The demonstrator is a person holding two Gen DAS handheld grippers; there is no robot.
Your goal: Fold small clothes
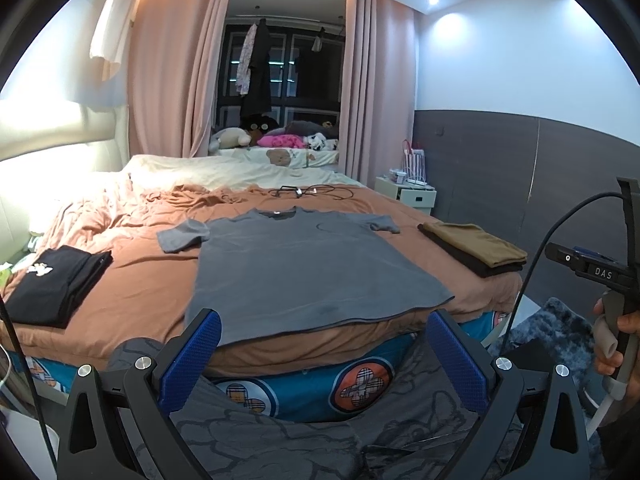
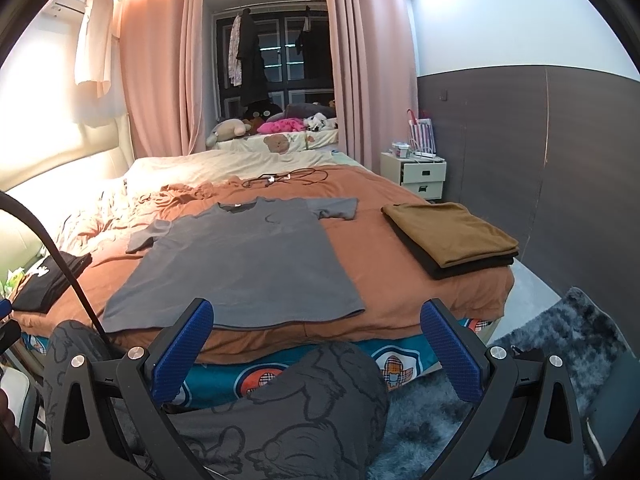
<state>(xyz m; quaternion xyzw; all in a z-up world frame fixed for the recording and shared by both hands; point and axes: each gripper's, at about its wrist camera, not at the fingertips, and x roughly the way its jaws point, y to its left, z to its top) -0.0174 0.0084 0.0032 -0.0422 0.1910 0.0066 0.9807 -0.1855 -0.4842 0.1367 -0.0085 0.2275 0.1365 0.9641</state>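
Note:
A grey T-shirt (image 1: 304,264) (image 2: 244,256) lies spread flat on the brown bedsheet, collar toward the far side, hem at the near bed edge. My left gripper (image 1: 324,324) hangs open just short of the hem, nothing between its blue fingers (image 1: 208,332). My right gripper (image 2: 316,320) is also open and empty, below and to the right of the shirt's hem corner. In the left wrist view, the right gripper's handle (image 1: 616,280) shows at the right edge, held by a hand.
A folded brown garment atop a black one (image 2: 452,236) (image 1: 476,248) sits at the bed's right edge. A folded black piece (image 1: 56,280) (image 2: 48,280) lies at the left. Cables (image 1: 308,191) rest behind the shirt. Nightstand (image 2: 416,174) far right; the person's knees (image 2: 304,400) below.

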